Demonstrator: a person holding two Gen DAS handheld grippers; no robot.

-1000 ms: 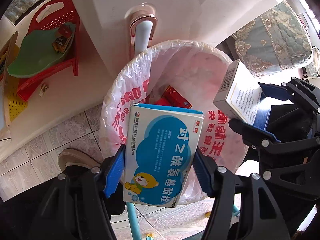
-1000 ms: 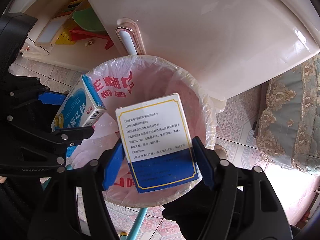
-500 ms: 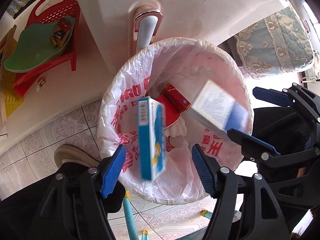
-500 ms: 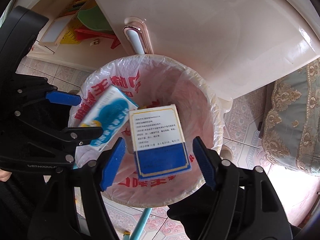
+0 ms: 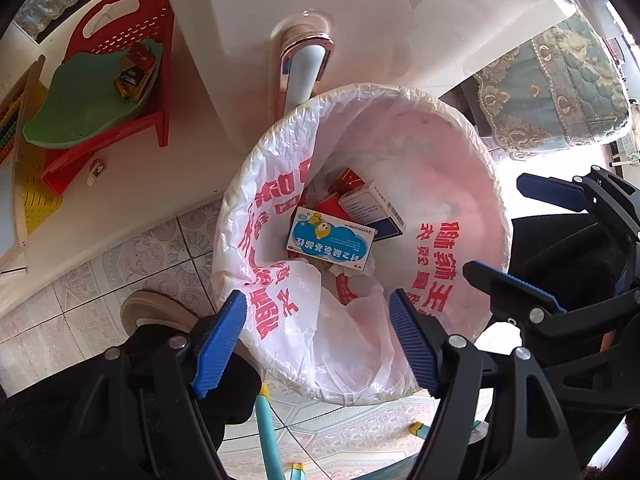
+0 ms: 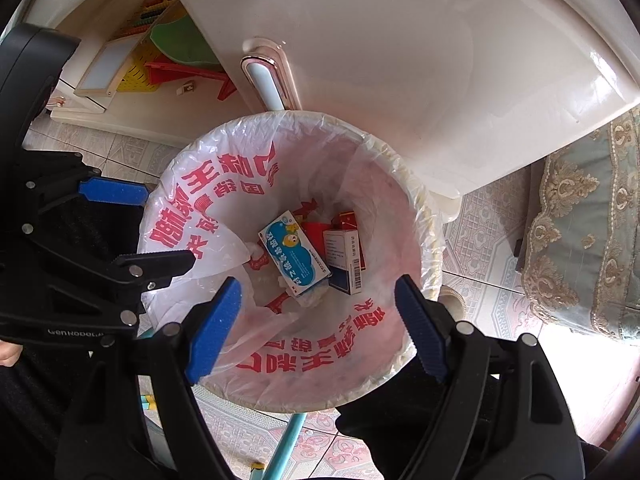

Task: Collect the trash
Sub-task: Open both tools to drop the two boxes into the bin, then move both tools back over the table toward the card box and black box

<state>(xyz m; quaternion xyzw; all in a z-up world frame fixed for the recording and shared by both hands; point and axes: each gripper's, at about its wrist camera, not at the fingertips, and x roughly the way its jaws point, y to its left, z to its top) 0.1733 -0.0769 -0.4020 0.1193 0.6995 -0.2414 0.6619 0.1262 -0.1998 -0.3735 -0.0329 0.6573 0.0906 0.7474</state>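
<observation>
A round bin [image 5: 500, 216] [image 6: 434, 240] lined with a white bag printed in red stands on the tiled floor. At its bottom lie a blue-and-white medicine box [image 5: 331, 243] [image 6: 294, 258], a white box with a dark blue end [image 5: 370, 208] [image 6: 344, 260], red packets [image 5: 346, 179] [image 6: 347, 221] and crumpled tissue. My left gripper [image 5: 316, 336] is open and empty above the bin's near rim; it also shows in the right wrist view [image 6: 136, 226]. My right gripper [image 6: 318, 320] is open and empty over the bin; it also shows in the left wrist view [image 5: 528, 236].
A cream cabinet with a pink-rimmed handle [image 5: 304, 68] [image 6: 266, 80] stands right behind the bin. A red plastic stool holding a green tray [image 5: 88, 100] sits at left. A quilted blue-grey cushion [image 5: 560, 88] [image 6: 588, 240] is at right. A shoe [image 5: 152, 312] and teal pole [image 5: 268, 432] lie below.
Both grippers opened and let go of their boxes. The blue-and-white box and the white box fell and now lie at the bottom of the bin.
</observation>
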